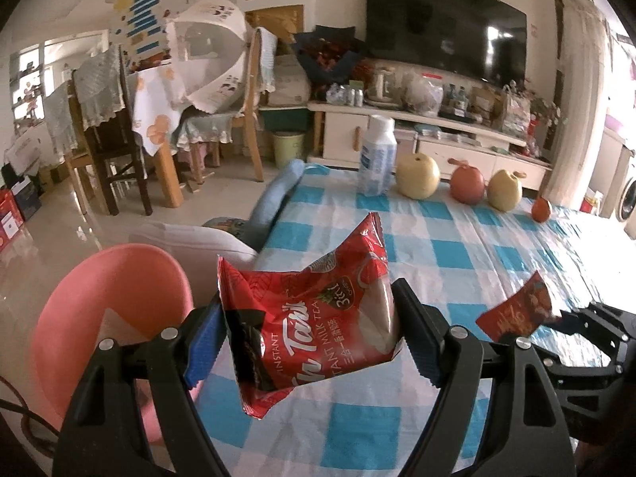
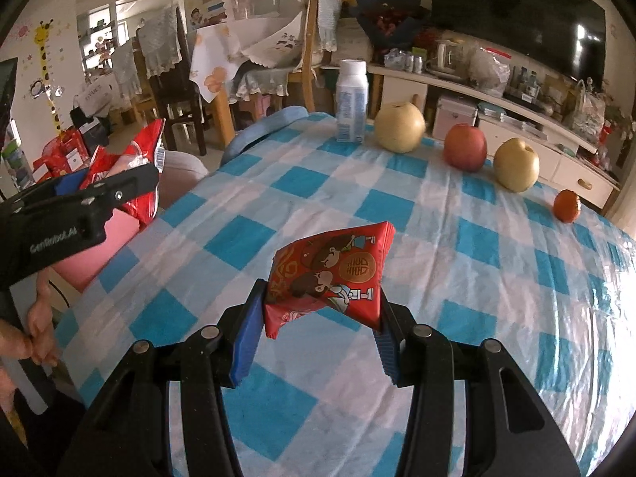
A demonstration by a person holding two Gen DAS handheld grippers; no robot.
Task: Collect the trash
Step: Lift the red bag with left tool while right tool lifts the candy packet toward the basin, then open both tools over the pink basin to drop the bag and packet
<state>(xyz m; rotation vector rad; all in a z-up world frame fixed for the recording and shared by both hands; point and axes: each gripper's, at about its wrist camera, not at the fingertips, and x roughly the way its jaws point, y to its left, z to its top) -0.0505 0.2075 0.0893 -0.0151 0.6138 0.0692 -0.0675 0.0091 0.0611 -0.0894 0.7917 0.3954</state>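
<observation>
My left gripper (image 1: pixel 308 318) is shut on a red instant milk tea packet (image 1: pixel 314 314) and holds it above the table's left edge, beside a pink bin (image 1: pixel 103 310). My right gripper (image 2: pixel 318 318) is shut on a red cartoon-printed packet (image 2: pixel 334 278) and holds it above the blue-and-white checked tablecloth (image 2: pixel 457 246). In the right wrist view the left gripper (image 2: pixel 119 190) with its red packet (image 2: pixel 139 167) is at the left. In the left wrist view the right gripper (image 1: pixel 572 318) with its packet (image 1: pixel 516 310) is at the right.
At the table's far edge stand a white bottle (image 2: pixel 351 101), a pear (image 2: pixel 399 127), a red apple (image 2: pixel 465 147), another pear (image 2: pixel 516 165) and a small orange fruit (image 2: pixel 567 206). Beyond are chairs, a TV cabinet and a green bucket (image 1: pixel 288 147).
</observation>
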